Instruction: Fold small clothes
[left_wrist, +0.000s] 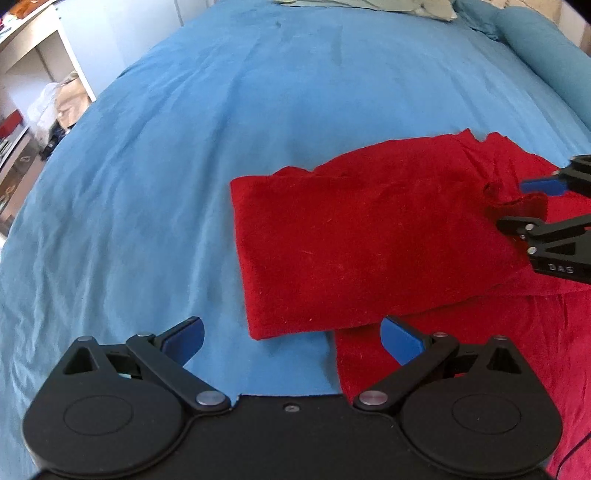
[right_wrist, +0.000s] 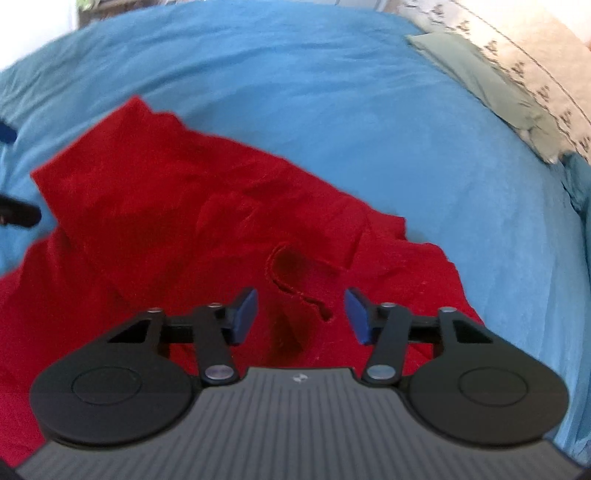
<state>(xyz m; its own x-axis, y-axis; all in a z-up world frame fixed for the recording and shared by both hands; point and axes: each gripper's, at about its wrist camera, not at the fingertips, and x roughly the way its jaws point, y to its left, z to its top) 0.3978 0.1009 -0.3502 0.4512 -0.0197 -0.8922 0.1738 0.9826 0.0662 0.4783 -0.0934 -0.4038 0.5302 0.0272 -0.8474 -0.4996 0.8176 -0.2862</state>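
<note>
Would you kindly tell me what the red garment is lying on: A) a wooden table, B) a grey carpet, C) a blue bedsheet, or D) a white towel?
C: in both wrist views the red garment is spread directly on the blue bedsheet, which surrounds it on every visible side.

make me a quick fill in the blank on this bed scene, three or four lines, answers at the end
1. The garment being folded is ____ in colour.
2. It lies on a bed cover that is ____.
3. The left gripper stands ____ with nothing between its pads.
4. The pads on the right gripper are ____ in colour.

Missing words: red; blue; open; blue
</note>
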